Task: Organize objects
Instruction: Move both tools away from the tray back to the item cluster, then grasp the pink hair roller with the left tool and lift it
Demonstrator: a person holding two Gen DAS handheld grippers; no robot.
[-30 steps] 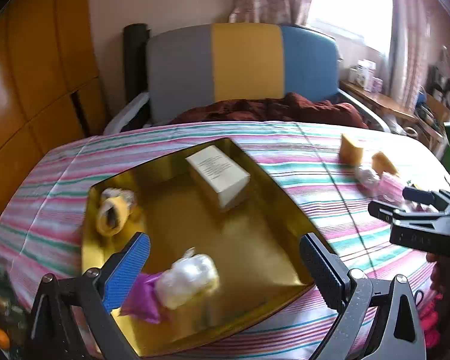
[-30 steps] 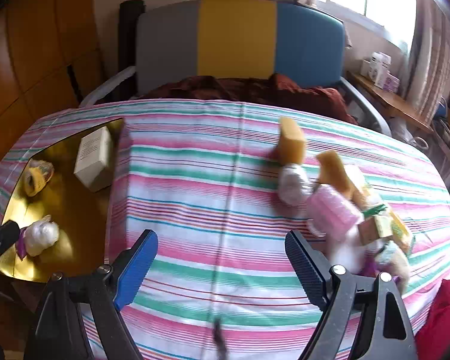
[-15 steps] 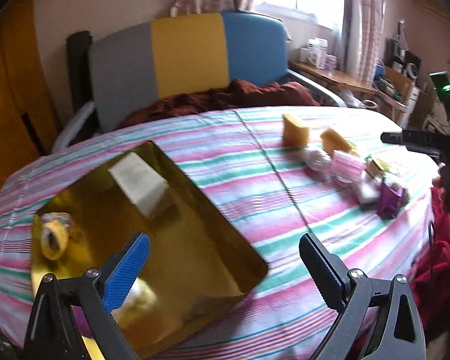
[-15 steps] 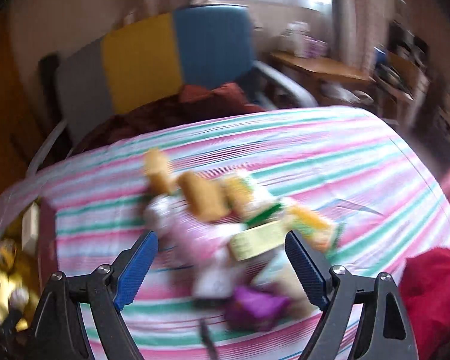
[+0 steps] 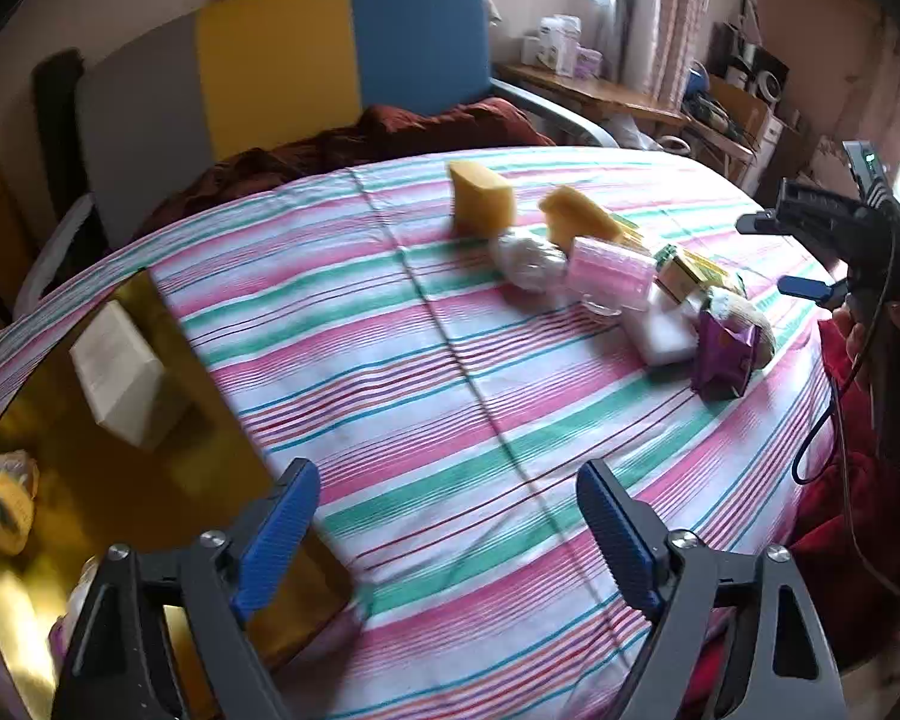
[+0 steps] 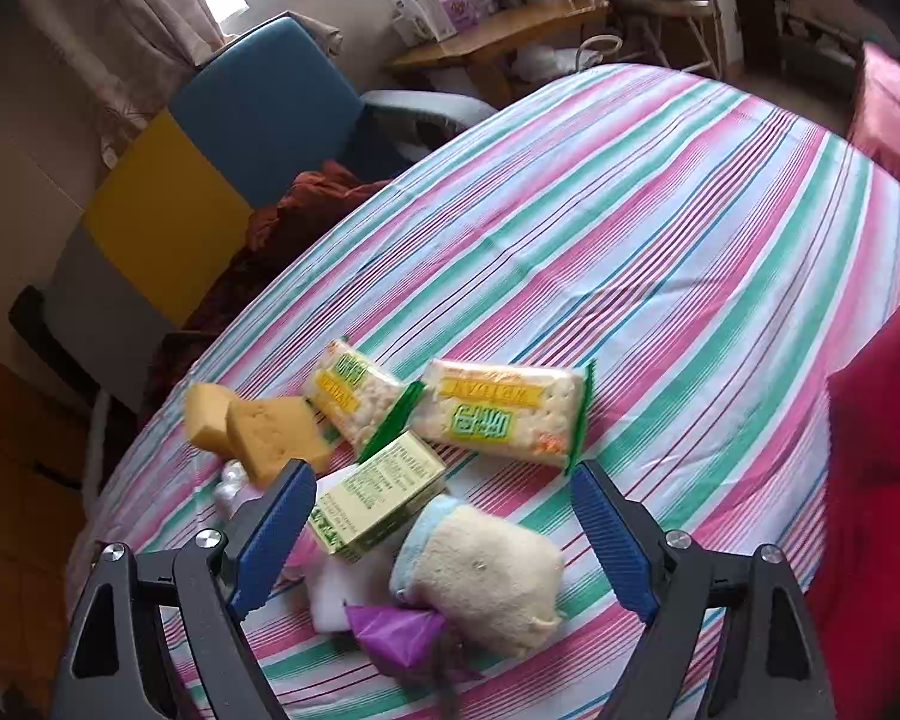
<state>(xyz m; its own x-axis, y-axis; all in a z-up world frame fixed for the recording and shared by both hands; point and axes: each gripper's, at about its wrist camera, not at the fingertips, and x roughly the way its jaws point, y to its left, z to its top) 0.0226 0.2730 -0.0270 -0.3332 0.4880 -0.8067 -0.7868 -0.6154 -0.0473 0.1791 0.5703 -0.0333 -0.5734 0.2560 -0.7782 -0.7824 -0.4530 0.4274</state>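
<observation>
**Both claws empty above the striped table**

The left claw (image 5: 447, 531) tilts down over the striped table (image 5: 462, 420), its jaws apart with nothing between, having just closed a little. The gold tray (image 5: 150, 480) lies just left of it. The right claw (image 6: 444, 531), jaws apart, slants down above the plush toy (image 6: 486, 576), green box (image 6: 378, 498) and purple packet (image 6: 399, 636) without touching them.

left tongs (image 5: 447, 531): black frame, blue ribbed pads, silver screws | right tongs (image 6: 444, 531): same
</observation>
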